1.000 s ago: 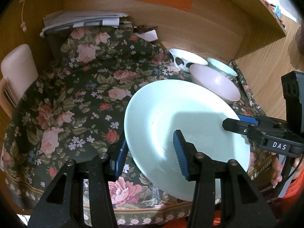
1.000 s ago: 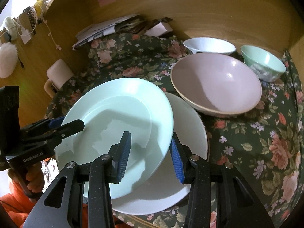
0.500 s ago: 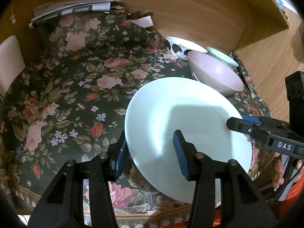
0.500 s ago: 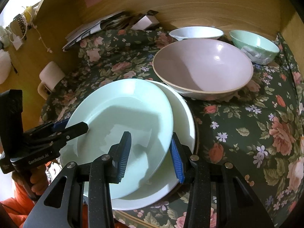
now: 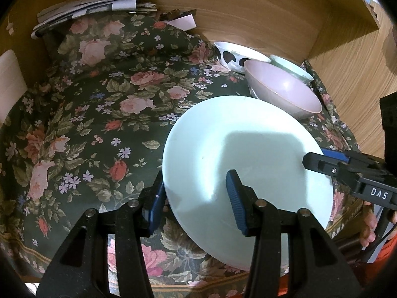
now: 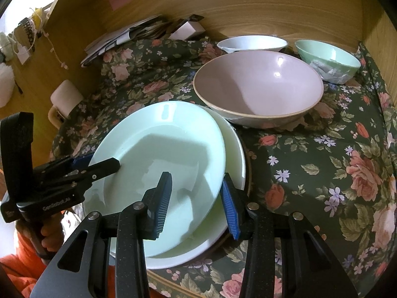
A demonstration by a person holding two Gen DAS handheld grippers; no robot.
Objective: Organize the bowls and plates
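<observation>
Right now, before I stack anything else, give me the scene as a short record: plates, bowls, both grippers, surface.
top plate: pale green plate, held on opposite rims by both grippers
plate below: white plate, lying under it, offset to the right
left gripper: pads astride the plate's left rim
right gripper: pads astride the plate's right rim
bowls: pink bowl just behind the plates; white bowl and green bowl farther back
surface: floral cloth
</observation>
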